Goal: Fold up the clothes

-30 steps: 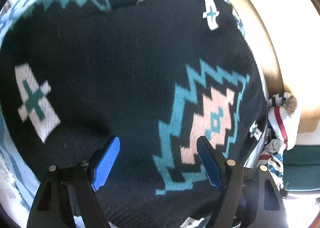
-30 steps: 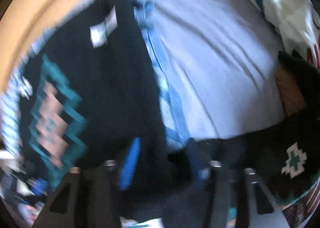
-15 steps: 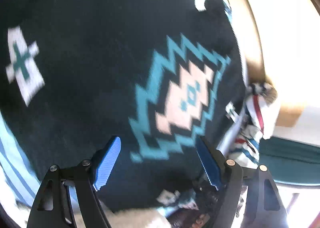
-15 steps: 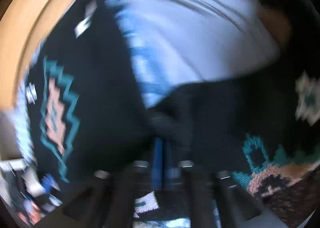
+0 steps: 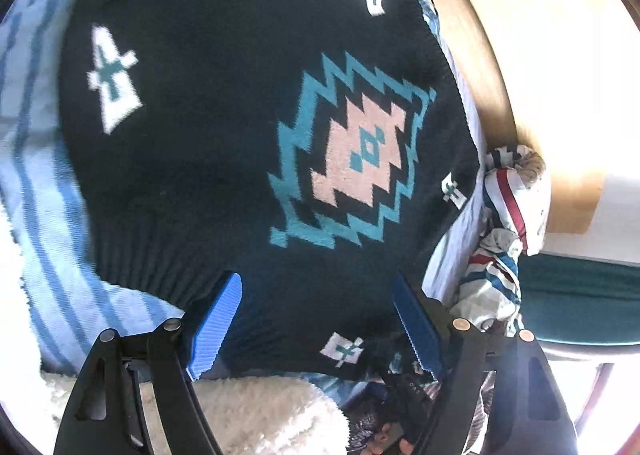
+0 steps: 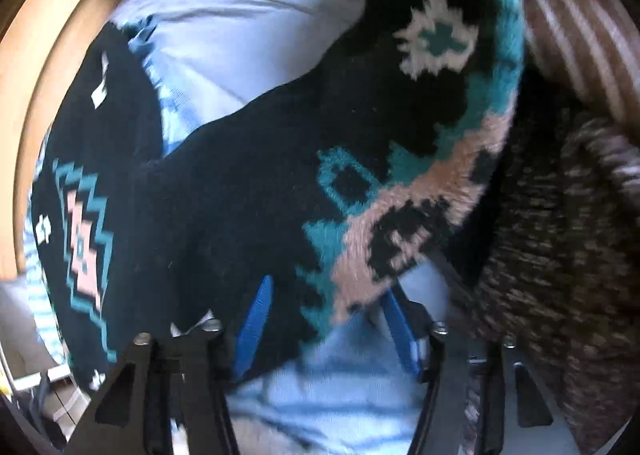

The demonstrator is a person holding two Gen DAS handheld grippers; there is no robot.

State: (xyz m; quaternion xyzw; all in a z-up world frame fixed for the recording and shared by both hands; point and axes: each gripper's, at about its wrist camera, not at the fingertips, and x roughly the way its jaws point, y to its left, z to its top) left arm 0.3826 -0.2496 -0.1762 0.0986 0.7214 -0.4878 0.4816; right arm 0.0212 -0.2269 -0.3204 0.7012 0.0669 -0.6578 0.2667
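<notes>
Between the spread blue pads of the left gripper (image 5: 316, 319) lies the ribbed hem of one black patterned sweater (image 5: 224, 123), flat on the striped bedcover (image 5: 44, 191) near the bed's wooden edge (image 5: 476, 35). Right gripper (image 6: 326, 329), also wide open, straddles a sweater part doubled across, likely mid-fold. Two grippers, neither gripping.

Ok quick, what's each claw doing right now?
Left claw: open, above the black patterned sweater, holding nothing.
Right claw: open, with the sweater's fold between its fingers, not clamped.
</notes>
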